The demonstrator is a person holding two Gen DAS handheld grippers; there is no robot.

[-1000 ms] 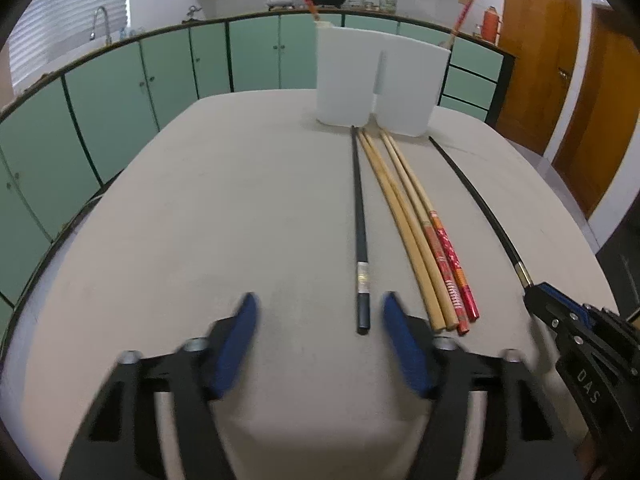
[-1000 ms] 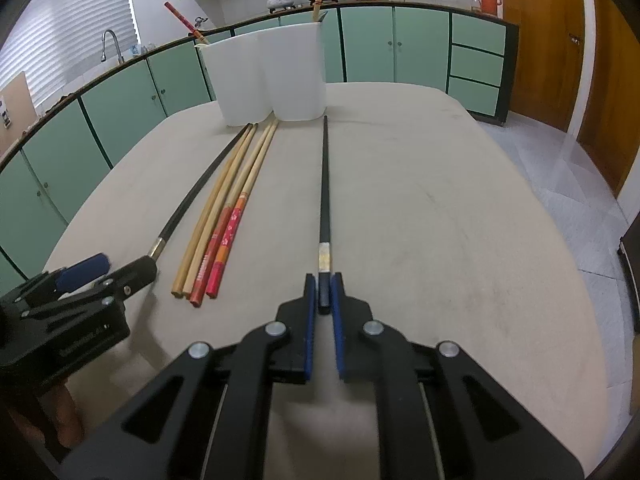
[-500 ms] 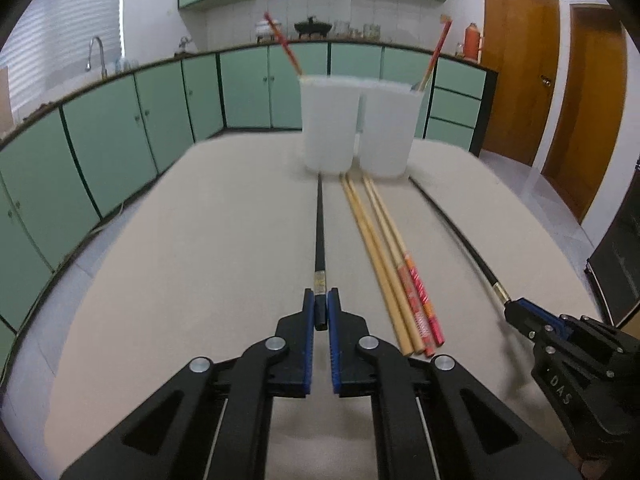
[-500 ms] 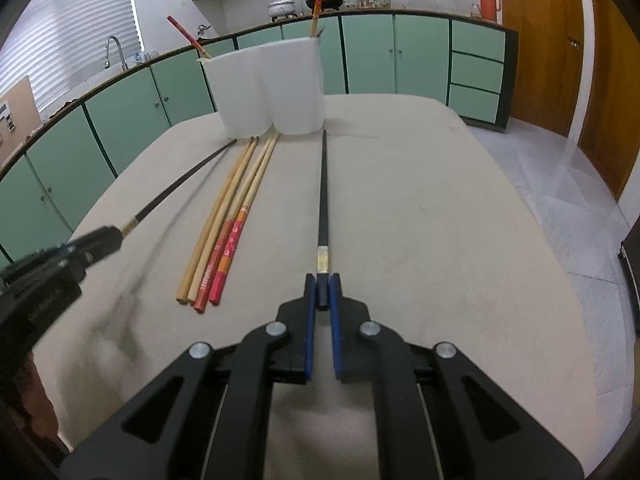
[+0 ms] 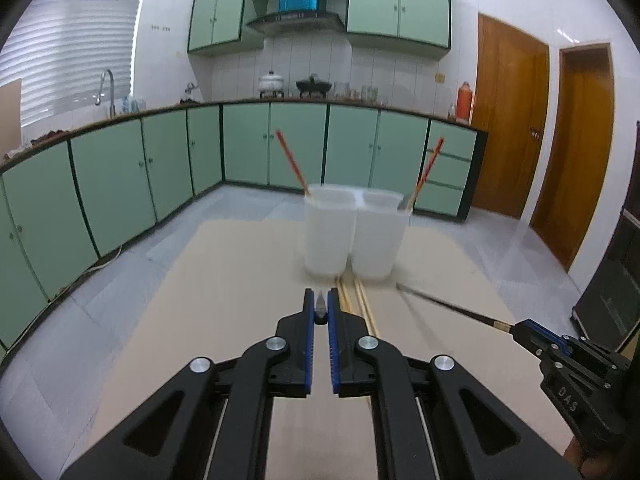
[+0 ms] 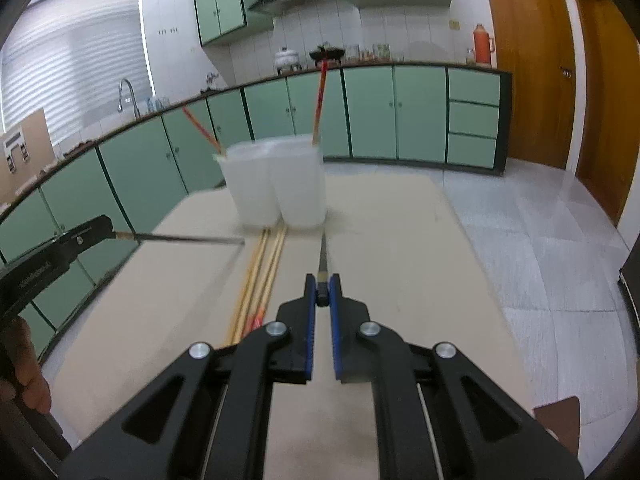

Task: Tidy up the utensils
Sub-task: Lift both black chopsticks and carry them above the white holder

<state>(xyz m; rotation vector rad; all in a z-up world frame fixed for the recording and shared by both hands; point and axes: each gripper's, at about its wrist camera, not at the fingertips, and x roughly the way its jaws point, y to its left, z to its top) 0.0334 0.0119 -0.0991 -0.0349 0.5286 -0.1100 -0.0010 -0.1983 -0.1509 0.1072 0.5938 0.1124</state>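
In a green-cupboarded kitchen, the beige bench [image 6: 400,240] carries two white tubs [image 5: 352,236], each already holding one red chopstick [image 5: 290,158]. Each gripper's jaws are clenched on a black chopstick: left gripper [image 5: 321,312], right gripper [image 6: 322,294]. The bamboo and red chopsticks [image 6: 260,276] lying mid-frame remain unsorted.

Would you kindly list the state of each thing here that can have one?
Left gripper: shut on a black chopstick, lifted.
Right gripper: shut on another black chopstick, lifted.
Two white cups: upright, one red chopstick in each.
Loose chopsticks: lying flat on the table.
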